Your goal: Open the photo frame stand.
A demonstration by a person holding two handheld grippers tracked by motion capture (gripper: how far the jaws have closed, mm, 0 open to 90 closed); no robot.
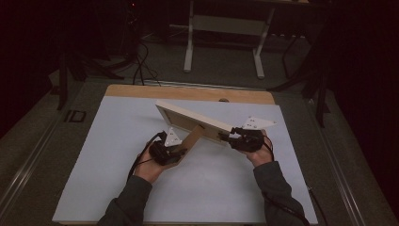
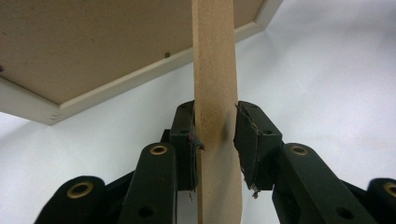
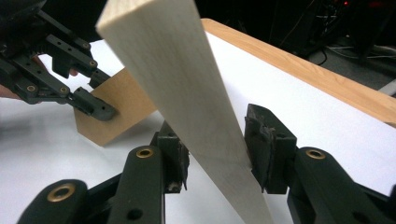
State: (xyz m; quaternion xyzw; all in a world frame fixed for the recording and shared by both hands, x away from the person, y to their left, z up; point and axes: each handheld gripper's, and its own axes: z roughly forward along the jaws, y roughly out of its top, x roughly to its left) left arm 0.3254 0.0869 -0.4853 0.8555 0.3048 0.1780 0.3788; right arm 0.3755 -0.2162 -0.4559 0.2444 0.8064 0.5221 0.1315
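Note:
A pale wooden picture frame (image 1: 188, 117) is held tilted above the white table top (image 1: 117, 155), its brown backing (image 2: 93, 42) facing down toward me. A brown fold-out stand (image 1: 193, 141) swings out from the back. My left gripper (image 1: 176, 153) is shut on the free end of that stand (image 2: 215, 70), a pad pressed on each face. My right gripper (image 1: 225, 137) is shut on the frame's light rail (image 3: 177, 70), which runs up between its jaws. The right gripper view also takes in the stand (image 3: 121, 107) and the left gripper (image 3: 100, 100) clamped on it.
A bare wooden strip (image 1: 188, 92) runs along the table's far edge. Beyond it, white table legs (image 1: 189, 47) stand on the dark floor, with cables (image 1: 139, 66) to their left. A rail (image 1: 28, 155) runs along the table's left side.

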